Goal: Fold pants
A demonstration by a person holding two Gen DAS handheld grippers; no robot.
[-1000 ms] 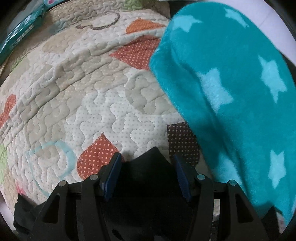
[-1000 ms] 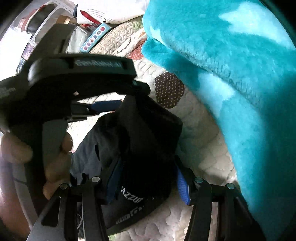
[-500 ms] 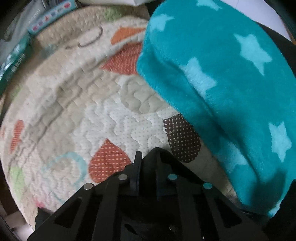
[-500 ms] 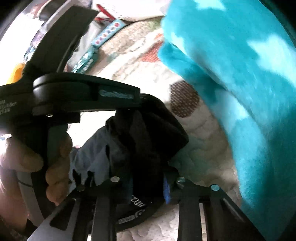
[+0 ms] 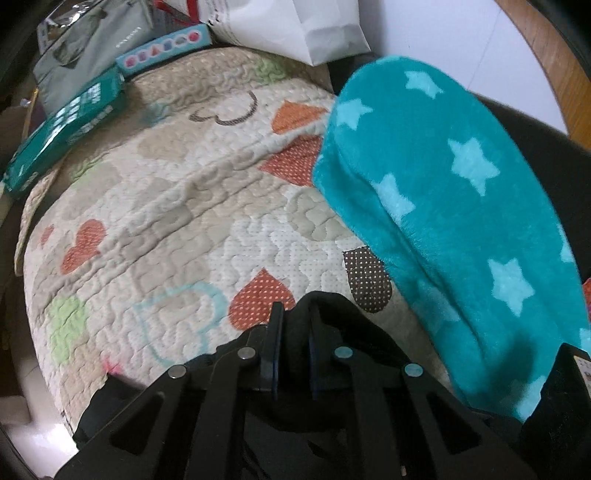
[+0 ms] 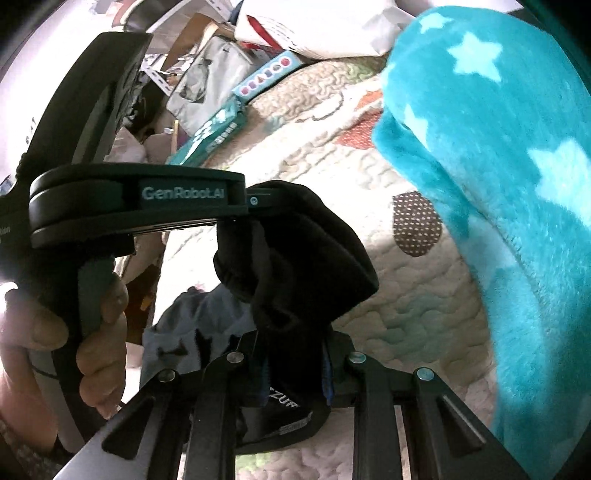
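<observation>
The black pants hang bunched above the quilted bed cover, held by both grippers. My left gripper is shut on a fold of the black pants; in the right wrist view its body reaches in from the left, with the hand around its handle. My right gripper is shut on the pants lower down, near a printed waistband label. Most of the garment hangs below and is hidden.
A teal star-patterned fleece blanket lies along the right side of the bed. Boxes, a grey bag and a white paper bag line the far edge. The quilt's left edge drops off.
Both grippers went from open around the pants to shut on them. Both have lifted and pulled back, so more of the bed and far clutter shows.
</observation>
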